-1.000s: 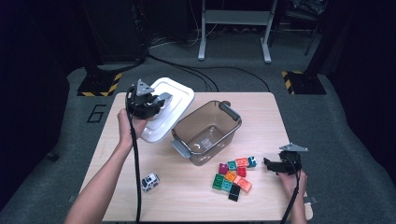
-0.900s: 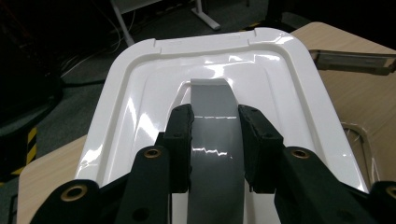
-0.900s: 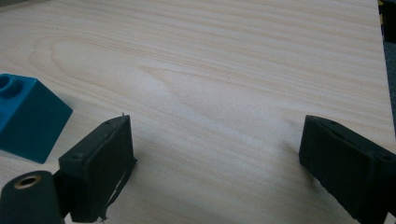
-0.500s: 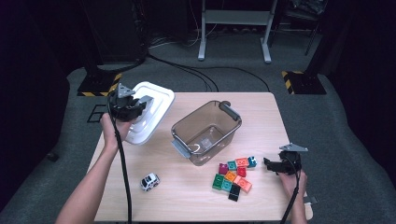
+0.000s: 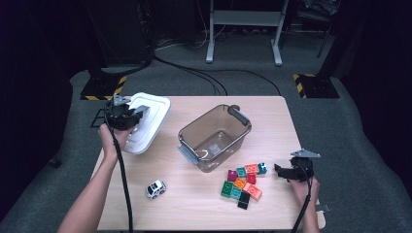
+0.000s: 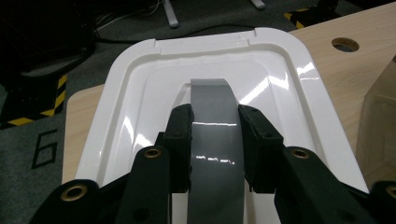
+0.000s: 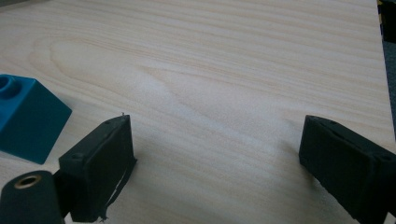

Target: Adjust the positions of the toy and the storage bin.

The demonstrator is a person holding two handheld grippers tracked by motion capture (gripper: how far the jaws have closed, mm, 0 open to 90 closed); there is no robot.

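Note:
My left gripper [image 5: 138, 114] [image 6: 215, 133] is shut on the grey handle [image 6: 215, 140] of a white box lid [image 5: 148, 121] [image 6: 154, 79]. The lid hangs tilted over the table's left edge. A clear brown bin [image 5: 216, 136] stands uncovered at the table's middle. At the front right my right gripper [image 5: 281, 171] [image 7: 215, 158] rests low over the wood, open, with nothing between its jaws. A pile of several coloured bricks [image 5: 241, 180] lies just left of it; a blue brick [image 7: 28, 119] shows at the left of the right gripper view.
A small white toy car [image 5: 155, 189] sits near the front left of the wooden table [image 5: 194, 208]. Cables trail from both grippers. Dark floor with yellow-black taped feet and a metal stand lies beyond the far edge.
My left gripper has carried the white lid leftward and down, away from the bin toward the table's left edge. The right gripper has stayed where it was.

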